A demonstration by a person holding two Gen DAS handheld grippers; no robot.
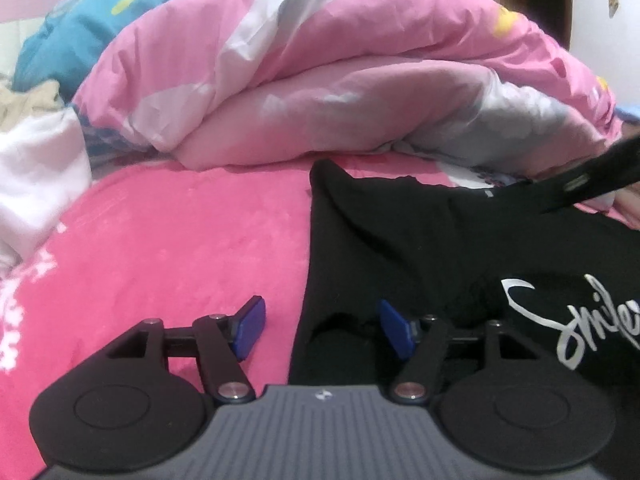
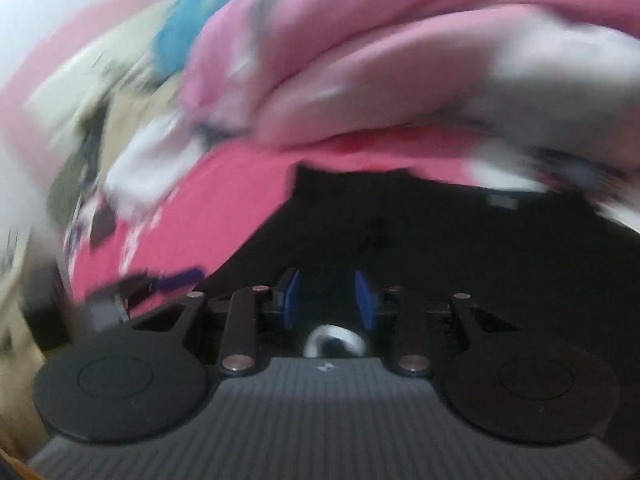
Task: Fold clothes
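A black T-shirt (image 1: pixel 460 248) with white script lettering (image 1: pixel 576 320) lies flat on a pink bed sheet (image 1: pixel 180 240). My left gripper (image 1: pixel 322 330) is open, low over the shirt's left edge, one blue pad on the sheet side and one over the black cloth. The other gripper shows as a dark bar (image 1: pixel 592 180) at the shirt's far right corner. In the blurred right wrist view my right gripper (image 2: pixel 328 300) is open with a gap between its blue pads, over the black shirt (image 2: pixel 480 248). Nothing is held in either.
A rolled pink and white duvet (image 1: pixel 340 80) lies along the far side of the shirt. White and beige clothes (image 1: pixel 36 152) are piled at the left, with a blue pillow (image 1: pixel 72 28) behind. The duvet also shows in the right wrist view (image 2: pixel 400 60).
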